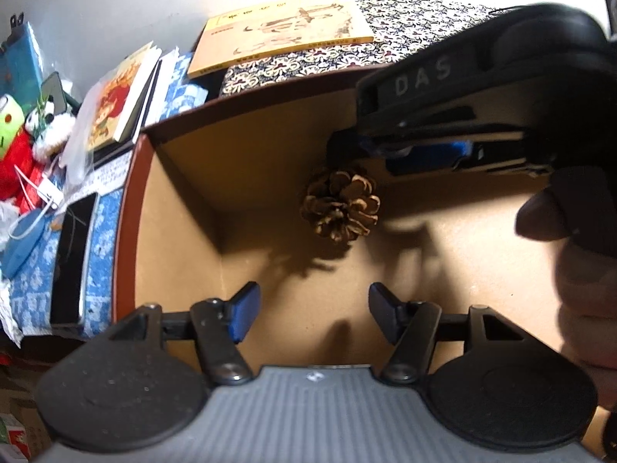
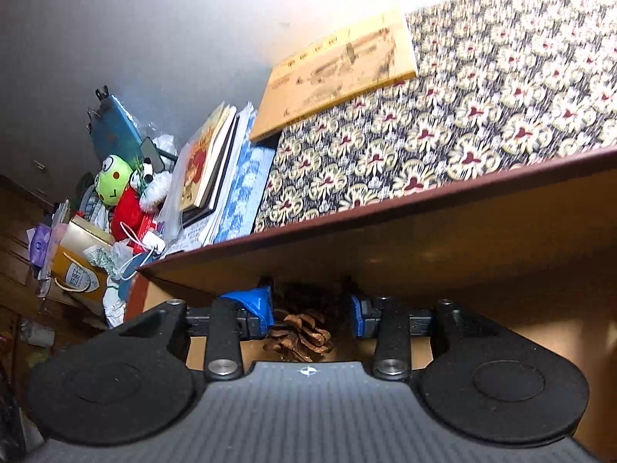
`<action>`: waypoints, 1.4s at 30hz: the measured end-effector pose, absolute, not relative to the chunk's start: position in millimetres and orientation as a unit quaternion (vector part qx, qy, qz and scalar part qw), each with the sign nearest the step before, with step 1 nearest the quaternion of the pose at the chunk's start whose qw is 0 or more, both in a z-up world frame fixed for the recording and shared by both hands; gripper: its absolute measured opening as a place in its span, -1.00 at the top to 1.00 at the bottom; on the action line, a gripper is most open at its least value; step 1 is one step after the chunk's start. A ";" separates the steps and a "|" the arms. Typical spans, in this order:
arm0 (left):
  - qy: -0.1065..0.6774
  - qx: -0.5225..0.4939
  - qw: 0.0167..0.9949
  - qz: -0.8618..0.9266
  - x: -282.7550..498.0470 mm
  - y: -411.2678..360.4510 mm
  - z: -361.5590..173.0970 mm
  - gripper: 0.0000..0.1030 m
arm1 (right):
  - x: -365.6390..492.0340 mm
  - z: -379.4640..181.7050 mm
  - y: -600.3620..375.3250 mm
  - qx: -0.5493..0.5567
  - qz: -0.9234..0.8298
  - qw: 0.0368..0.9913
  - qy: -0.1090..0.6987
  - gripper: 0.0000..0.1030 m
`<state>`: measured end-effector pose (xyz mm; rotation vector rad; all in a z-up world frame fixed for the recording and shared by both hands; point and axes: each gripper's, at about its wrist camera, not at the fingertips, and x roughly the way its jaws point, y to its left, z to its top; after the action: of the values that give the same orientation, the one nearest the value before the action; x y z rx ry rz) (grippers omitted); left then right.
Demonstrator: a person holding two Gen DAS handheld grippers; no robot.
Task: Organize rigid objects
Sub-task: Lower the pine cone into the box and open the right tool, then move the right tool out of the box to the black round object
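- Left claw spread, empty, hovering over box floor at 6 o'clock.
- Right claw spread around pine cone, pads not visibly touching; looks like a release or a pre-grasp, cannot tell which.
- Pine cone resting on floor of cardboard box, near back wall, under right claw at 12.
- If lifting: close evenly on scales, rise straight, clear box rim.
- Yellow book beyond at 12; plush toys at 9.
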<state>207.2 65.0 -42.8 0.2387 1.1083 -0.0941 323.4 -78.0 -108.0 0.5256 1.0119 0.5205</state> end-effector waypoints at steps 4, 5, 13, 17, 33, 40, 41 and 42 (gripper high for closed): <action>0.519 0.128 0.844 -0.042 205.5 61.2 -42.9 -0.30 | 316.0 -95.0 -85.9 0.253 0.235 0.818 0.459 0.55; 0.517 0.131 0.845 -0.041 204.3 60.3 -43.0 -0.30 | 312.4 -91.0 -89.0 0.252 0.235 0.822 0.453 0.55; 0.488 0.164 0.857 -0.030 197.0 52.0 -40.9 -0.37 | 268.7 -65.7 -116.2 0.272 0.228 0.839 0.411 0.55; 0.473 0.161 0.865 -0.037 194.1 54.4 -36.1 -0.38 | 247.1 -54.4 -126.4 0.262 0.222 0.852 0.394 0.55; 0.376 0.125 0.916 -0.060 95.3 53.4 43.5 -0.46 | 145.4 -29.3 -179.8 0.263 0.190 0.900 0.292 0.55; 0.380 0.090 0.914 -0.111 44.8 57.0 50.4 -0.47 | 107.5 -25.7 -197.2 0.251 0.182 0.908 0.281 0.55; 0.384 0.086 0.912 -0.120 38.6 57.4 48.2 -0.47 | 100.7 -27.8 -198.8 0.249 0.180 0.908 0.284 0.55; 0.388 0.084 0.909 -0.128 32.4 56.4 44.8 -0.47 | 95.1 -30.0 -200.3 0.247 0.178 0.908 0.288 0.57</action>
<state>32.4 56.4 44.8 0.1728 0.8007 -0.2633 95.1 -200.3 -30.0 0.5091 0.5942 0.3670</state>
